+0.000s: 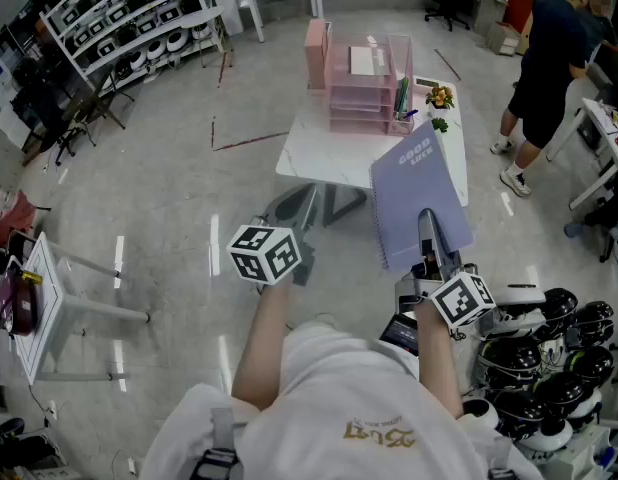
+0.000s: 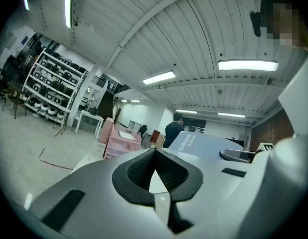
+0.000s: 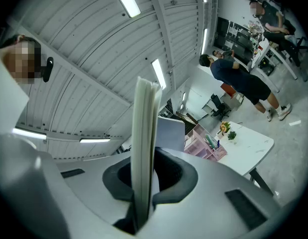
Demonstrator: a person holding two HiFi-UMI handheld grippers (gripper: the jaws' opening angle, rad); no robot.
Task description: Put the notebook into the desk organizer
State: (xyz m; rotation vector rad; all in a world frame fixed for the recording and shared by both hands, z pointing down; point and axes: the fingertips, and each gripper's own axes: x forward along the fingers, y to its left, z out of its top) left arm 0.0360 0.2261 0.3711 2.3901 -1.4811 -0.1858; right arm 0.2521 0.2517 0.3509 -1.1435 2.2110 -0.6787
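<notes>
1. White tabletop (image 1: pixel 304 153) ahead carries pink desk organizer (image 1: pixel 361 98).
2. R tool (image 3: pixel 144 183) clamps notebook (image 1: pixel 417 203) by near edge, aloft short of organizer, prob. for slotting in.
3. L tool (image 2: pixel 155 180) pinched closed, empty, spare.

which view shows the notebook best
Head view: the notebook shows most of its lilac cover, clamped in the right gripper. The right gripper view shows only page edges; the left gripper view, part of the cover.

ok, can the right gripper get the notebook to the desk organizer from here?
Probably, with a step closer: the right gripper is shut on the notebook, and nothing stands between it and the desk organizer on the table.
</notes>
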